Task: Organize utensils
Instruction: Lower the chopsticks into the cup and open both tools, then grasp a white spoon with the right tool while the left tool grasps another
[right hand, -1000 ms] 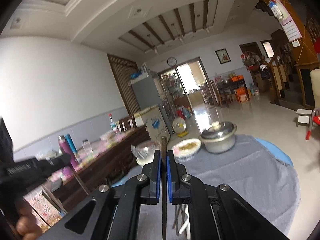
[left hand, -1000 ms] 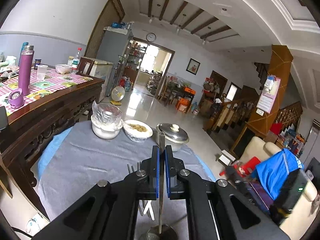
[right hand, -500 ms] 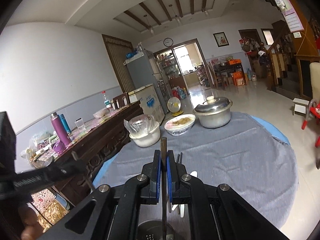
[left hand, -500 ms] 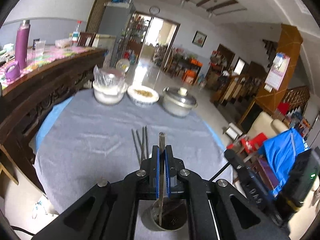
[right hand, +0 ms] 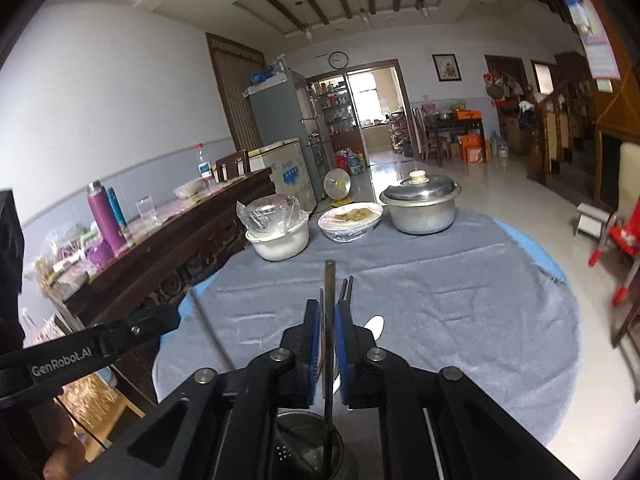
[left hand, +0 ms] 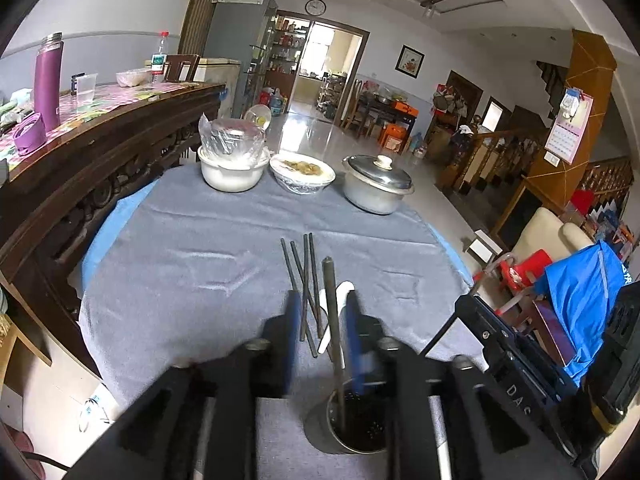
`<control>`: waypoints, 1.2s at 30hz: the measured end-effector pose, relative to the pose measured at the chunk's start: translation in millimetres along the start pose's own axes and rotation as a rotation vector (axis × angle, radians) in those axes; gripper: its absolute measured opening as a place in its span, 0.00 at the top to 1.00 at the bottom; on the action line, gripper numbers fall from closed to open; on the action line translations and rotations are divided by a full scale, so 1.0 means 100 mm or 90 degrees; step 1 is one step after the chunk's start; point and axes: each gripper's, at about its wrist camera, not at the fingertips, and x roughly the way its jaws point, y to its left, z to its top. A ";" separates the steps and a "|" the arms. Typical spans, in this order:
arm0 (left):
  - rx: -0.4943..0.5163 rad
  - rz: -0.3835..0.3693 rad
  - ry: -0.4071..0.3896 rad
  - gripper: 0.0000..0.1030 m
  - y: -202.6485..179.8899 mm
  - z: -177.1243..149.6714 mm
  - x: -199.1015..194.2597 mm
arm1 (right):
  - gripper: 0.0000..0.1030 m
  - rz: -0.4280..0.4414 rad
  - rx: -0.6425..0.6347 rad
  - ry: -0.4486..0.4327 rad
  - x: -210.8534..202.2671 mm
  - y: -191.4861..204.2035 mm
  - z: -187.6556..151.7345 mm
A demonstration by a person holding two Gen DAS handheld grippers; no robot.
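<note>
A metal utensil holder [left hand: 352, 428] stands on the grey cloth just under both grippers. My left gripper [left hand: 323, 312] has its jaws opening; a dark chopstick [left hand: 332, 308] stands between the parted pads with its lower end in the holder. My right gripper [right hand: 327, 320] is also opening, and a second chopstick [right hand: 329, 320] stands in the narrow gap with its foot in the holder [right hand: 316, 452]. Several more chopsticks [left hand: 304, 276] and a white spoon [left hand: 340, 292] lie on the cloth ahead.
At the table's far side stand a white bowl under plastic [left hand: 232, 168], a dish of food [left hand: 302, 170] and a lidded metal pot [left hand: 378, 186]. A dark wooden sideboard [left hand: 100, 152] runs along the left. The other gripper [right hand: 100, 344] reaches in from the left.
Both grippers have come down and tipped forward over the holder, lowering their chopsticks into it. Both pairs of jaws, shut on the chopsticks before, have parted, the left wider.
</note>
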 end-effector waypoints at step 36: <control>-0.024 0.030 0.008 0.62 0.17 -0.02 0.03 | 0.72 -0.092 -0.035 0.008 -0.11 0.07 0.07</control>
